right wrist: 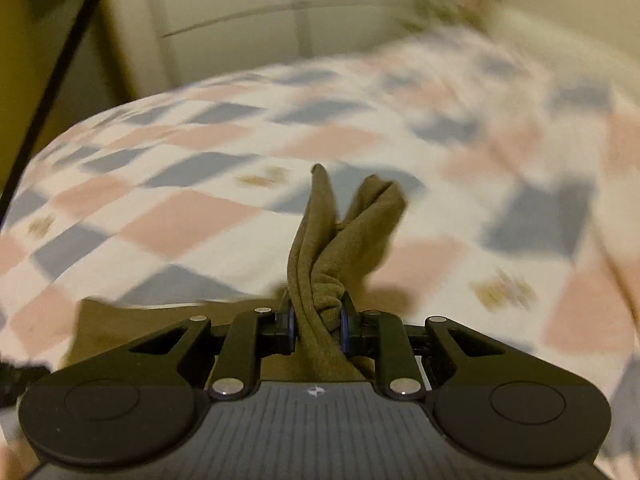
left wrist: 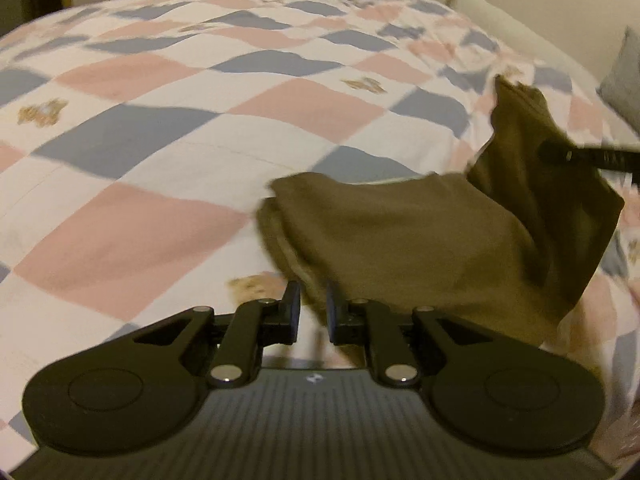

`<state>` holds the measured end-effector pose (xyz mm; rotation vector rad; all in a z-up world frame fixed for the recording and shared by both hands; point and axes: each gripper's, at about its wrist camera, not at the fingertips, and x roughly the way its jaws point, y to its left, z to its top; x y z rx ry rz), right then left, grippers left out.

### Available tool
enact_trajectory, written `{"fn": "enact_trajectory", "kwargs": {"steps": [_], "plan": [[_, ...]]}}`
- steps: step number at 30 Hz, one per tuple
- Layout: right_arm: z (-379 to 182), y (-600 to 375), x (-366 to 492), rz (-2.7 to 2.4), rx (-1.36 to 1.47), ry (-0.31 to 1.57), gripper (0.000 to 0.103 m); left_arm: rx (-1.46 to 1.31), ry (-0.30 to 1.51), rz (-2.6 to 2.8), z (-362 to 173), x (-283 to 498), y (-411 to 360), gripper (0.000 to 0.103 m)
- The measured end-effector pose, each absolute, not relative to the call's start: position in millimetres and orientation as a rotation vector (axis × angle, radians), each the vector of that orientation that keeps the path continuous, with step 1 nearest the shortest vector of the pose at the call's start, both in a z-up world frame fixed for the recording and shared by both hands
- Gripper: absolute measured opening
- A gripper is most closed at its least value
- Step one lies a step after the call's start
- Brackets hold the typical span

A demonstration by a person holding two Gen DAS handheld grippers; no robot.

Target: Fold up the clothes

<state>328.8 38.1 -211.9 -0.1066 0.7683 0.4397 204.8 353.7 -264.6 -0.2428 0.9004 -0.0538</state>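
An olive-brown garment (right wrist: 320, 300) is clamped, bunched, between the pads of the right gripper (right wrist: 318, 320). Its lower edge is pinched by the nearly closed left gripper (left wrist: 313, 312), above a checked bedspread (left wrist: 160, 140).

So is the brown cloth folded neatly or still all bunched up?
Bunched up. The brown cloth lies crumpled on the checked bedspread, one end lifted and scrunched in the right gripper.

Dim warm indoor light tinting both views yellowish, fisheye bending the bedspread (left wrist: 168, 128) at the edges, motion blur smearing everything beyond the right gripper (right wrist: 318, 322), soft shadows lying under the cloth (left wrist: 400, 240).
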Motion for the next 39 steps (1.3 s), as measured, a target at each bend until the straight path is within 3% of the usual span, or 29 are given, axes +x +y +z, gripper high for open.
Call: {"fn": "enact_trajectory", "kwargs": {"steps": [7, 10, 11, 15, 17, 19, 22, 24, 28, 31, 33, 39], "plan": [[-239, 178, 253, 0.597, -0.389, 0.672, 0.02, -0.34, 0.902, -0.064, -275, 182, 402, 0.011], [-272, 213, 237, 0.645, -0.461, 0.739, 0.023, -0.377, 0.915, -0.061, -282, 176, 414, 0.011], [-282, 218, 235, 0.653, -0.469, 0.764, 0.033, -0.384, 0.918, -0.064, -284, 174, 416, 0.011], [-290, 216, 225, 0.691, -0.491, 0.773, 0.045, -0.4, 0.923, -0.062, -287, 168, 420, 0.011], [-278, 208, 224, 0.725, -0.442, 0.78, 0.067, -0.41, 0.915, -0.058, -284, 166, 417, 0.011], [-260, 193, 216, 0.765, -0.388, 0.749, 0.076, -0.428, 0.895, -0.06, -276, 165, 412, 0.011], [-229, 164, 196, 0.775, -0.361, 0.657, 0.076, -0.471, 0.867, -0.07, -263, 166, 400, 0.011], [-210, 140, 191, 0.75, -0.312, 0.612, 0.07, -0.508, 0.857, -0.096, -256, 171, 391, 0.011], [-202, 85, 216, 0.625, -0.103, 0.666, 0.04, -0.57, 0.85, -0.127, -254, 184, 371, 0.011], [-222, 48, 243, 0.572, 0.115, 0.79, 0.029, -0.642, 0.859, -0.126, -260, 193, 361, 0.011], [-240, 45, 248, 0.615, 0.167, 0.852, 0.029, -0.685, 0.866, -0.114, -263, 196, 358, 0.011], [-285, 75, 212, 0.739, -0.092, 0.91, 0.029, -0.736, 0.898, -0.089, -268, 204, 354, 0.012]]}}
